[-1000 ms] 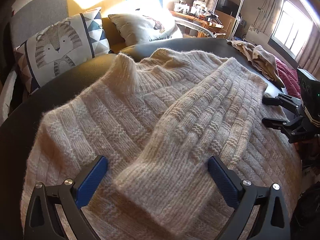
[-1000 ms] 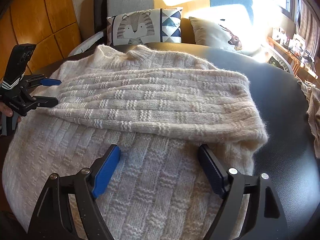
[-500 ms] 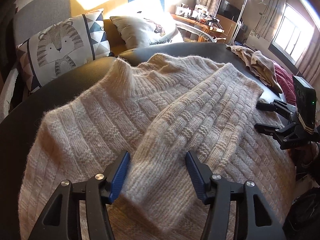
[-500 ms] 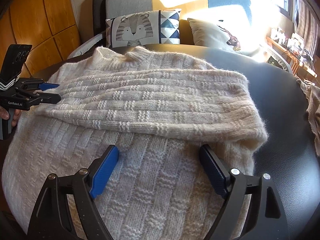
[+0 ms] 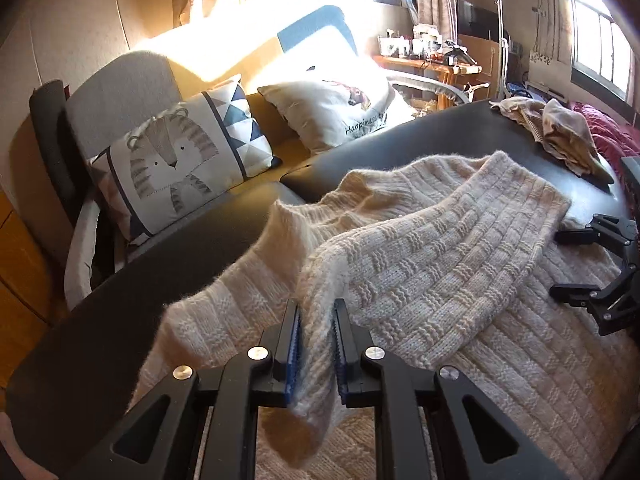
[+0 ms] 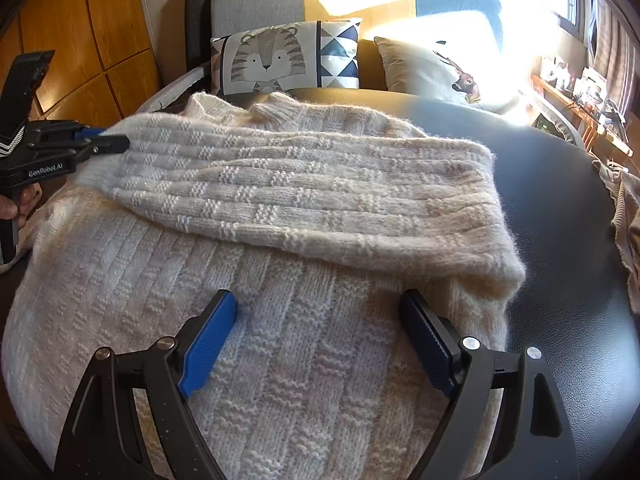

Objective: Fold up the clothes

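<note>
Cream knit sweater (image 5: 440,280) on tbl (image 5: 120,300)

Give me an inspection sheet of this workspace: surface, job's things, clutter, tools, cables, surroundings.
Surface: dark round table, mostly covered by knitwear.
Job's things: cream knitted sweater spread flat; one sleeve folded across the body, its cuff end lifted off the body.
Clutter: beige garment and dark red cloth heaped at the table's far edge.
Tools: left tool has just been closing and its pads pinch the sleeve's cuff; right tool open above the sweater's body, holding nothing.
Cables: nothing seen.
Surroundings: sofa with a tiger cushion and a deer cushion; wood-panelled wall; windows; a cluttered shelf beyond.
</note>
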Available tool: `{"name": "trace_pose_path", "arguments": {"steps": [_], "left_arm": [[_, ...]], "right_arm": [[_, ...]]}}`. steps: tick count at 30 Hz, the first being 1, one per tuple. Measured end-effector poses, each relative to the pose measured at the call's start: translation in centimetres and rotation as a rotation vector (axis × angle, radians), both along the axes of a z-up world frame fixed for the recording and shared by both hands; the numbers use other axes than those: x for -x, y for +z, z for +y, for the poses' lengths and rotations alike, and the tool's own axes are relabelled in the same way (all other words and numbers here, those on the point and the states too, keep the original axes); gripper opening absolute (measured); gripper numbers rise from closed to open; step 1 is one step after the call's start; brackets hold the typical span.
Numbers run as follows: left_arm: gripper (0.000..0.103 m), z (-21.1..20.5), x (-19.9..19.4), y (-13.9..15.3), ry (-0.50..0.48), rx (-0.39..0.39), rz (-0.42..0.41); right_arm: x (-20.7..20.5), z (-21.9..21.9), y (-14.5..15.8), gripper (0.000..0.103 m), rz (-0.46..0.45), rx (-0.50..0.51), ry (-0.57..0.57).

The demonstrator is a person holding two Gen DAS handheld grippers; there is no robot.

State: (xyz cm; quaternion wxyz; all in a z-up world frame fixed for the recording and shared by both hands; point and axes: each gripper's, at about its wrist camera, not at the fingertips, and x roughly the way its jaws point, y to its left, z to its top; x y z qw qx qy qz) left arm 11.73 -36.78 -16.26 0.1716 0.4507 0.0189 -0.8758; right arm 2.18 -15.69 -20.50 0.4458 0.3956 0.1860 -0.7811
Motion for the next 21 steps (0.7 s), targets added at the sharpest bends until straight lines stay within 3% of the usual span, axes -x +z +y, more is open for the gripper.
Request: {"name": "trace_pose_path", "arguments": {"steps": [2, 5, 8, 11, 13, 15, 18, 19, 21], "left_arm": [[0.021, -0.6, 0.2, -1.5, 0.017, -0.02, -0.05], [0.027, -1.1, -0.7, -0.9, 0.079, -0.018, 0.0], [0.027, -1.4, -1.9, 1.1, 0.161, 0.072, 0.052], [0.028, -1.6, -2.9, 2.8, 0.204, 0.148, 0.099], [0.028, -1.4, -2.9, 3.1, 0.195, 0.132, 0.125], [0.028, -0.6, -2.2, 2.4, 0.144, 0.084, 0.114], [0.028, 0.6, -0.7, -0.5, 0.083, 0.045, 0.028], [0.028, 0.6, -0.3, -1.8, 0.092, 0.04, -0.012], [0.029, 0.2, -0.7, -2.8, 0.125, 0.012, 0.024]], "right_arm": [[0.1, 0.0, 0.0, 0.087, -0.006, 0.001, 0.0], [0.5, 0.2, 0.6, 0.087, -0.035, 0.018, -0.021], [1.0, 0.6, 2.5, 0.087, -0.057, 0.082, -0.065], [1.8, -0.2, 4.0, 0.087, -0.006, 0.105, -0.083], [2.7, -1.2, 3.9, 0.087, 0.026, 0.085, -0.092], [4.0, -2.3, 2.1, 0.087, 0.023, 0.001, -0.106], [5.1, -2.0, 0.8, 0.089, -0.001, -0.028, -0.107], [5.3, -1.8, 0.5, 0.089, -0.01, -0.03, -0.106], [5.4, -1.6, 0.2, 0.089, -0.012, -0.03, -0.103]]}}
